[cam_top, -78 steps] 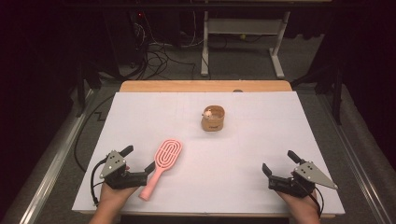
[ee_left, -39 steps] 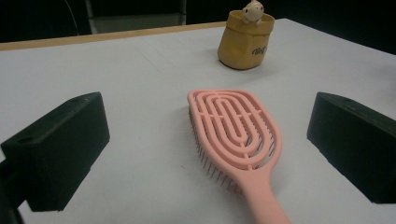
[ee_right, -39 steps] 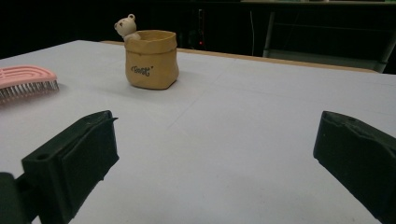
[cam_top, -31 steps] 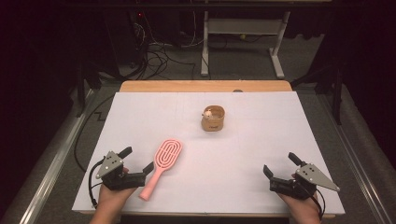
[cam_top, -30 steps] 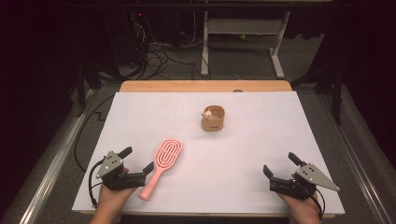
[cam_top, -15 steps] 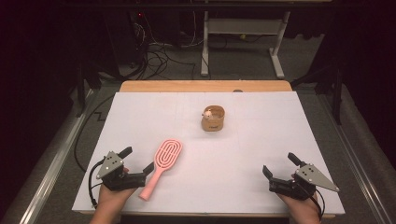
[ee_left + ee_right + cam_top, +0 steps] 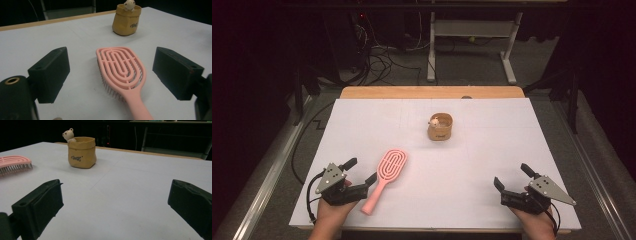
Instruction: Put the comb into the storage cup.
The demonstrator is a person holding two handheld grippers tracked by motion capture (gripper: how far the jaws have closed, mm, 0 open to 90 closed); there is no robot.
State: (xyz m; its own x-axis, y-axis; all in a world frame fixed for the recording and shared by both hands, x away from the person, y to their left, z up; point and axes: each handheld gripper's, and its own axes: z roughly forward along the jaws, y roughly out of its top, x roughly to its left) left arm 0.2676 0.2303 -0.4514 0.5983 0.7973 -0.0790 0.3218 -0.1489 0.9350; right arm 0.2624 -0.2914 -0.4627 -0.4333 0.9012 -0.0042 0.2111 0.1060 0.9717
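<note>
A pink hairbrush (image 7: 386,175) lies bristles down on the white table cover, near the front left. My left gripper (image 7: 360,170) sits low at its handle end. In the left gripper view the hairbrush (image 7: 120,67) lies between the two black jaws of the left gripper (image 7: 113,72), which have just been closing. A gap shows on both sides, so the pads do not touch it. My right gripper (image 7: 512,175) rests at the front right, open, with bare table between the jaws of the right gripper (image 7: 116,205).
A tan pot with a small bear figure (image 7: 440,126) stands upright past the table's middle; the pot (image 7: 82,152) is well ahead of the right jaws. The white cover (image 7: 492,145) ends at a wooden strip (image 7: 432,92) at the back. Cables lie on the floor beyond.
</note>
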